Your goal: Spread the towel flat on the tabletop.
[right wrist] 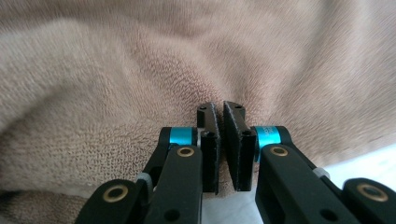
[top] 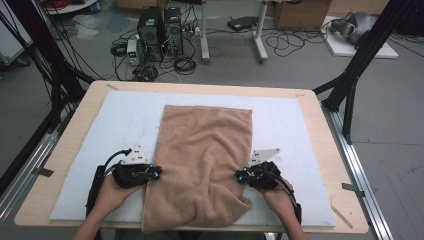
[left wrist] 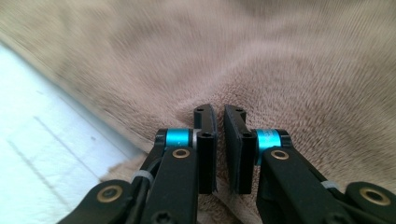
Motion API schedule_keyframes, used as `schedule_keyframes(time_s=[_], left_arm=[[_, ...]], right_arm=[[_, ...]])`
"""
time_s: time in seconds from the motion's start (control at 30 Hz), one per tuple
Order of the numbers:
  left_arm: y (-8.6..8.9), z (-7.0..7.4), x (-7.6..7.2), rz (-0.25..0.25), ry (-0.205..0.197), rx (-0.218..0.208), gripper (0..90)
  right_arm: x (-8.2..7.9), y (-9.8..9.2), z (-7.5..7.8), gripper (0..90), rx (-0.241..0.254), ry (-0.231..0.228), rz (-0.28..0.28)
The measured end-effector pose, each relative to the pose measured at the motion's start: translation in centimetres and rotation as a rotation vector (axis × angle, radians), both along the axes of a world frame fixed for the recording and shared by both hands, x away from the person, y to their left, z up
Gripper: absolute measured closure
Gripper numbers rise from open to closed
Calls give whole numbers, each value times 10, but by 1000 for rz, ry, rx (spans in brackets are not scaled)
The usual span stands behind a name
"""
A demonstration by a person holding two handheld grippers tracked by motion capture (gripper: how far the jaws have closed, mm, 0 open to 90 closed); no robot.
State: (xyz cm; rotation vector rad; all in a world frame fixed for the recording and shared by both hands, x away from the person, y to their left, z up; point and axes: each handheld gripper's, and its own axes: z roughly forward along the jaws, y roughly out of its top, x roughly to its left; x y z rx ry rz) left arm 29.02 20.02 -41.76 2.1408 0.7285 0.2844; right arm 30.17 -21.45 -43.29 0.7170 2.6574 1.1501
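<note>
We have both claws pinched on the tan towel [top: 202,160]: our left gripper [top: 156,174] clamps its left edge, our right gripper [top: 239,176] its right edge, so the towel lies between them on the white mat [top: 285,120]. Each pinch looks thin, so a quick pull could slip the cloth free.

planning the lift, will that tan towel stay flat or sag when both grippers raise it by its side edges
The towel will probably sag: it already wrinkles and bunches near the left gripper and right gripper. Its thick pile likely resists slipping. The near end overhanging the table would likely dangle.
</note>
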Motion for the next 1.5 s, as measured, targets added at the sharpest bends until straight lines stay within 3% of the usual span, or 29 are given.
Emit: schedule_keyframes(time_s=[0.13, 0.3, 0.37, 0.47, 0.6, 0.67, 0.77, 0.83, 0.93, 1.0, 1.1, 1.2, 1.37, 1.5], left_arm=[[5, 19, 12, 40, -25, -39, 839], [6, 31, 44, 127, -33, -50, 839], [6, 30, 63, 179, -9, -47, 839], [2, 24, 80, 211, 16, -25, 837], [-3, 11, 93, 236, 65, 15, 783], [0, 13, 90, 226, 62, 19, 687], [9, 25, 79, 215, 34, -14, 592], [15, 33, 69, 198, 13, -42, 554], [18, 39, 50, 163, -24, -36, 526], [17, 38, 37, 141, -33, -29, 497], [12, 32, 16, 98, -45, -24, 485], [7, 20, -2, 60, -53, 9, 461], [3, 1, -23, 26, -36, 32, 426], [1, -13, -30, -7, -12, 47, 478]], right_arm=[[8, -5, 25, 851, 2, -56, -27], [38, -16, 47, 851, 26, -85, -108], [55, -21, 47, 851, 35, -68, -144], [77, -24, 39, 850, 22, -43, -195], [94, -18, 19, 819, -46, -1, -231], [95, -17, 15, 768, -47, 10, -236], [86, -19, 26, 682, -6, -29, -228], [75, -22, 37, 641, 31, -61, -219], [52, -24, 48, 604, 73, -88, -176], [35, -23, 50, 588, 70, -105, -142], [13, -19, 46, 548, 83, -95, -98], [-6, -12, 38, 520, 87, -82, -38], [-28, 0, 21, 491, 57, -39, 36], [-37, 8, 5, 495, 19, -4, 78]])
